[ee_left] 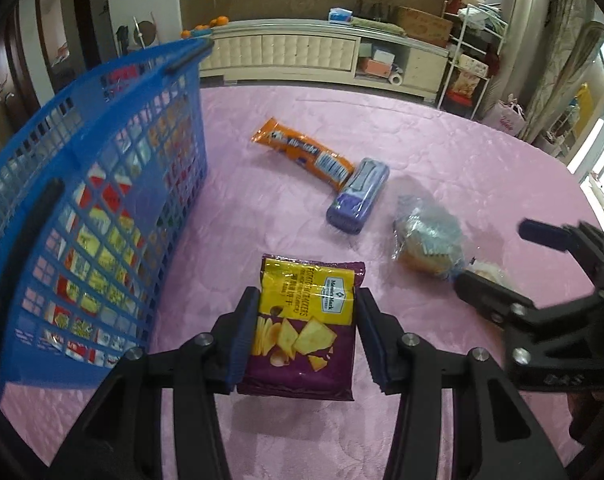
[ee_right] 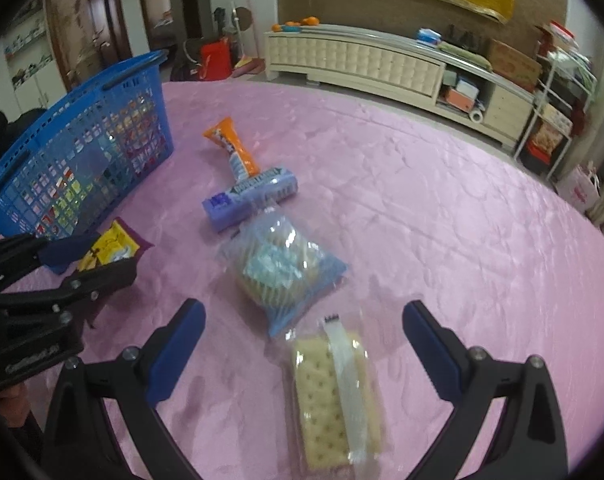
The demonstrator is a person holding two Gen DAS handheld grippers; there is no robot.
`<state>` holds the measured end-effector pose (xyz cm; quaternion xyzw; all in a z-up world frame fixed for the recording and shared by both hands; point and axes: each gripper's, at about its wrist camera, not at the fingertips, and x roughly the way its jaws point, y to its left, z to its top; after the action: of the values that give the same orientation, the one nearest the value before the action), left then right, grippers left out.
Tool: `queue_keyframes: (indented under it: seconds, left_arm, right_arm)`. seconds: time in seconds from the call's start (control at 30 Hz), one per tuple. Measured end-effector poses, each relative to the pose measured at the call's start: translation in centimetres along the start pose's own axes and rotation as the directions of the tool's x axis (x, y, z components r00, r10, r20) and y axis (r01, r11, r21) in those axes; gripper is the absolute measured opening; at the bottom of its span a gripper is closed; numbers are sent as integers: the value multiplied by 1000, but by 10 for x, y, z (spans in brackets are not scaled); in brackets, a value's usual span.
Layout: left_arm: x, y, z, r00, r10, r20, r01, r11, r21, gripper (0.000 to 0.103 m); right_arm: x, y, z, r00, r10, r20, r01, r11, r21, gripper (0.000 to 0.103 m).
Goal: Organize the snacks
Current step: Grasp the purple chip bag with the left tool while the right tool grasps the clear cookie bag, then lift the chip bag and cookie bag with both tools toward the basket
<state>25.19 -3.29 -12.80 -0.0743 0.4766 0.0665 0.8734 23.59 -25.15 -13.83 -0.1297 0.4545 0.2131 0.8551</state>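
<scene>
Right now my left gripper (ee_left: 306,320) has its blue pads pressed against both sides of the purple and yellow cracker bag (ee_left: 302,328), whose bottom edge rests on the pink tablecloth (ee_left: 442,140); from the right wrist view only a yellow corner of that bag (ee_right: 110,250) peeks out behind the black fingers. Just to the left stands the blue basket (ee_left: 114,92), and through its mesh I make out red and yellow packets, but the lattice breaks them up too much to name. My right gripper (ee_right: 302,340) hangs wide open, its fingers either side of the clear-wrapped cracker pack (ee_right: 334,392) without touching it; that pack's near end runs under the fisheye rim. Just beyond it lies the blue-striped clear bag (ee_right: 280,264), blurred, contents pale and hard to read. Farther on, the purple packet (ee_right: 250,200) lies across the near end of the orange packet (ee_right: 232,148), hiding that end; the print on both is too smeared to read. In the left wrist view the right gripper (ee_left: 498,264) comes in from the right edge, covering most of the cracker pack.
</scene>
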Motion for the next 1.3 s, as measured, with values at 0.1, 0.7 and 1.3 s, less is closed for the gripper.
queue_keyframes:
  seconds: [0.1, 0.7, 1.3]
  left_arm:
    - [-1, 2, 2, 1000, -13, -1, 13, 1000, 4, 45]
    - [0, 7, -3, 999, -50, -1, 50, 999, 10, 45]
    - [-61, -2, 6, 992, -76, 101, 72, 997, 39, 45]
  right_arm:
    - [5, 6, 9, 1000, 27, 13, -27, 998, -52, 100]
    - [39, 5, 12, 997, 58, -42, -63, 990, -127, 69]
    - [-34, 16, 18, 997, 27, 77, -24, 999, -35, 64]
